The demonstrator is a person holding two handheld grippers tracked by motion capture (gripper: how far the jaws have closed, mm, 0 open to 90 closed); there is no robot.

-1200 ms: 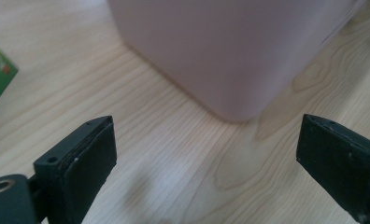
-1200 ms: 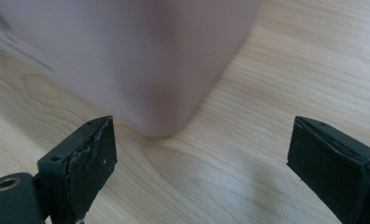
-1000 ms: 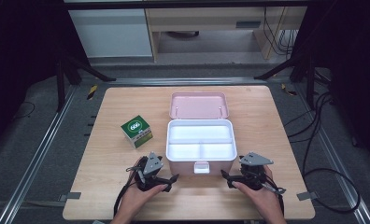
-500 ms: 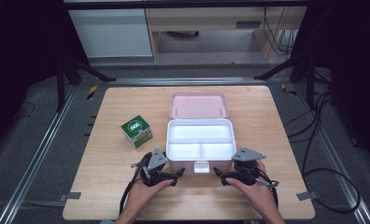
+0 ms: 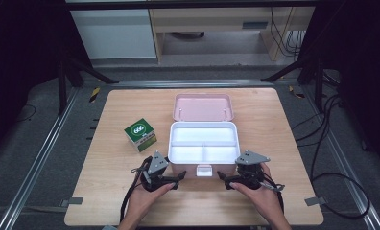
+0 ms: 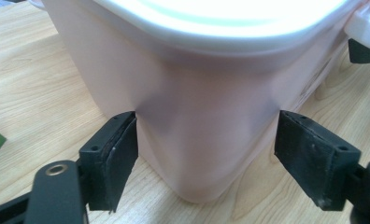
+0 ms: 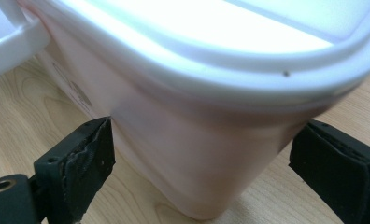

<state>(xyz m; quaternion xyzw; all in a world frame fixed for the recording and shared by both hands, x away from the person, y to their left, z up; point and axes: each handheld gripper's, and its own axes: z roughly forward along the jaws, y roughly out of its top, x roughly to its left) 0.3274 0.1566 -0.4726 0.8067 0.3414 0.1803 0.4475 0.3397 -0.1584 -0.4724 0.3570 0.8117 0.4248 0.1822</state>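
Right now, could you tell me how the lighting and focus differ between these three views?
High view: the table is lit evenly and sharp, with dark surroundings. Left gripper view: the box wall is soft, the rim overexposed, the jaws and wood grain crisp. Right gripper view: the rim of the box glares white and blurs, with a soft shadow under it.

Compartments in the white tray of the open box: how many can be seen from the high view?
3. One long compartment runs across the far side of the white tray; two smaller ones sit side by side on the near side, left and right. None looks hidden.
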